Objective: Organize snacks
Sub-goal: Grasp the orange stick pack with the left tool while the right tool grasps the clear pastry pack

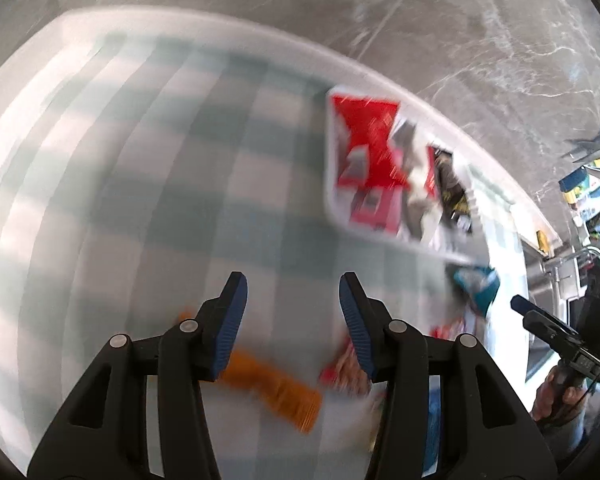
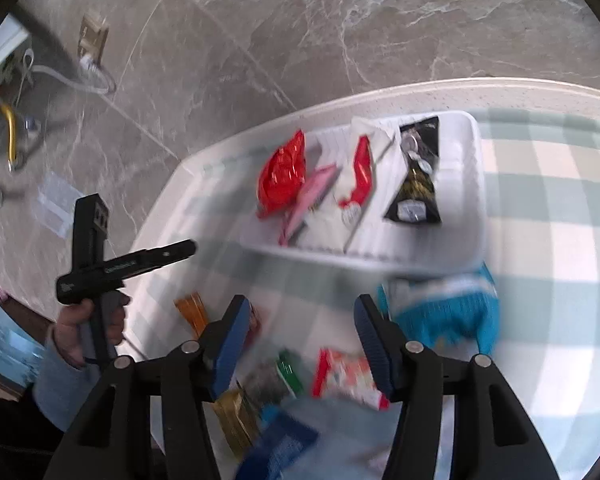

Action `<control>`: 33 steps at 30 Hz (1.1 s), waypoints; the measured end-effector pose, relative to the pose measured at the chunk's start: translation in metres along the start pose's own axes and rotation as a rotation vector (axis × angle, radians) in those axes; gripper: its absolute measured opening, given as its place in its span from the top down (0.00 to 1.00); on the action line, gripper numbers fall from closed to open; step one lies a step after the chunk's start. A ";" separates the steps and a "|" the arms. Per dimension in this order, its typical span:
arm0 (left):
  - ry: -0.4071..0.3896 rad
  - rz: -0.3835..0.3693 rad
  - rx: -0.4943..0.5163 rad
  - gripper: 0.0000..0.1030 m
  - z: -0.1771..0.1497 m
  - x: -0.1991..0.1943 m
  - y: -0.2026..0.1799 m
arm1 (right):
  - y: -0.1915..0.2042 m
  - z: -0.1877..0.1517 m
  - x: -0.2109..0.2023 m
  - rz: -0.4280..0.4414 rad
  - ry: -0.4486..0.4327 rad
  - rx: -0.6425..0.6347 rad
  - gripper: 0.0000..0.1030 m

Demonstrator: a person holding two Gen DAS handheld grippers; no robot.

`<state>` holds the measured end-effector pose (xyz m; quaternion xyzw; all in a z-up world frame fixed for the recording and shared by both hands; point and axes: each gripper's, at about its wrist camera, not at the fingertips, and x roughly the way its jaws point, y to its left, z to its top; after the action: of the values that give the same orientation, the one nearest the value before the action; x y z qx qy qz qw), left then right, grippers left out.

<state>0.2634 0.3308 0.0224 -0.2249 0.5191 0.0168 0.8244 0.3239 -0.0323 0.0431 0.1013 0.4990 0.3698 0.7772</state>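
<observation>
A white tray (image 2: pixel 466 168) on the checked tablecloth holds a red packet (image 2: pixel 282 172), a pink packet (image 2: pixel 314 192), a white-and-red packet (image 2: pixel 354 184) and a black packet (image 2: pixel 416 172). It also shows in the left wrist view (image 1: pixel 332 184), blurred. My left gripper (image 1: pixel 294 312) is open and empty above an orange packet (image 1: pixel 276 392) and a red-and-white packet (image 1: pixel 344 372). My right gripper (image 2: pixel 300 340) is open and empty above a red-and-white packet (image 2: pixel 348 376), a green one (image 2: pixel 290 372), a gold one (image 2: pixel 236 412) and a blue one (image 2: pixel 284 448). A blue-and-white bag (image 2: pixel 444 308) lies in front of the tray.
The table (image 2: pixel 420 92) has a white rim and stands over a grey marble floor (image 2: pixel 300 20). An orange packet (image 2: pixel 192 308) lies near the table's left edge. The other hand-held gripper (image 2: pixel 128 264) shows at the left of the right wrist view. Clutter (image 1: pixel 592 184) stands at the far right.
</observation>
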 end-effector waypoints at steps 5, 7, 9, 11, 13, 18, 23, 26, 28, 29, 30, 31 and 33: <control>0.045 0.015 -0.091 0.55 -0.044 -0.005 0.022 | -0.002 -0.034 -0.012 -0.074 0.014 -0.016 0.43; 0.059 0.014 -0.120 0.55 -0.056 -0.004 0.028 | -0.004 -0.044 -0.017 -0.096 0.017 -0.009 0.43; 0.070 0.010 -0.141 0.55 -0.065 -0.002 0.031 | -0.006 -0.053 -0.021 -0.111 0.017 -0.001 0.43; 0.074 0.018 -0.145 0.55 -0.068 0.001 0.030 | -0.008 -0.061 -0.026 -0.132 0.015 0.006 0.43; 0.079 0.017 -0.148 0.55 -0.067 0.003 0.028 | -0.010 -0.067 -0.030 -0.157 0.011 0.010 0.43; 0.094 0.023 -0.178 0.55 -0.064 0.012 0.029 | -0.015 -0.079 -0.039 -0.208 0.001 0.027 0.40; 0.100 0.021 -0.181 0.55 -0.060 0.017 0.029 | -0.029 -0.086 -0.041 -0.258 -0.002 0.089 0.40; 0.105 0.017 -0.178 0.53 -0.058 0.021 0.029 | -0.037 -0.088 -0.037 -0.276 0.005 0.121 0.40; 0.109 0.018 -0.175 0.51 -0.058 0.023 0.028 | -0.039 -0.089 -0.031 -0.287 0.019 0.128 0.40; 0.110 0.017 -0.173 0.51 -0.058 0.024 0.028 | -0.040 -0.089 -0.028 -0.300 0.023 0.132 0.40; 0.109 0.015 -0.172 0.51 -0.057 0.025 0.028 | -0.041 -0.089 -0.025 -0.307 0.027 0.136 0.40; 0.111 0.014 -0.170 0.51 -0.057 0.026 0.028 | -0.043 -0.089 -0.022 -0.309 0.033 0.144 0.40; 0.114 0.022 -0.157 0.51 -0.056 0.028 0.026 | -0.047 -0.088 -0.015 -0.321 0.046 0.169 0.40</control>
<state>0.2217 0.3266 -0.0318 -0.2838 0.5649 0.0539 0.7730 0.2682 -0.0943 -0.0137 0.0766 0.5557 0.1999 0.8033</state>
